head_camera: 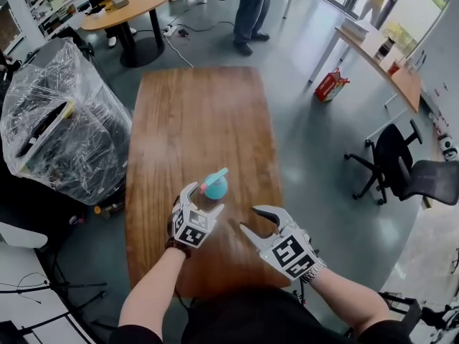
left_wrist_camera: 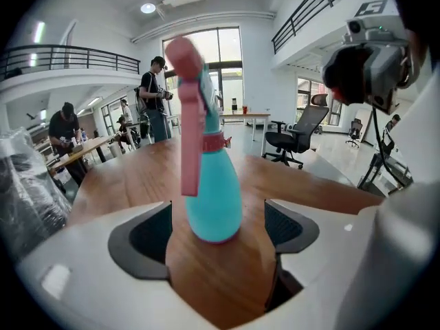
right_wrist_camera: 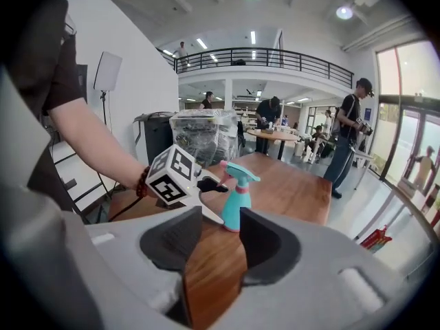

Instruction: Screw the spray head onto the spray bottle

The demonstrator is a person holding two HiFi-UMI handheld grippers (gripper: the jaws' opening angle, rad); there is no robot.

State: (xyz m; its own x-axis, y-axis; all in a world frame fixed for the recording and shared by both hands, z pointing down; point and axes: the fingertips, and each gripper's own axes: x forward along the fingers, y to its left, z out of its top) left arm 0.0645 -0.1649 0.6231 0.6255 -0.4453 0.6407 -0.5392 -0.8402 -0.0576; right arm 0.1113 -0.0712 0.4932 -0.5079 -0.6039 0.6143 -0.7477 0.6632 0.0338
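Bottle (head_camera: 215,187) half-hidden overhead behind left gripper (head_camera: 205,197), open around it; right gripper (head_camera: 249,218) open.

The spray bottle (head_camera: 215,188) is standing upright on the wooden bench (head_camera: 201,113), toward my end and about midway across it. It's showing a teal body, round at the base and narrowing to the neck. The spray head (right_wrist_camera: 242,176) is sitting on top, teal, its pink trigger (left_wrist_camera: 190,150) hanging down one side, a pink collar (left_wrist_camera: 214,141) ringing the neck.
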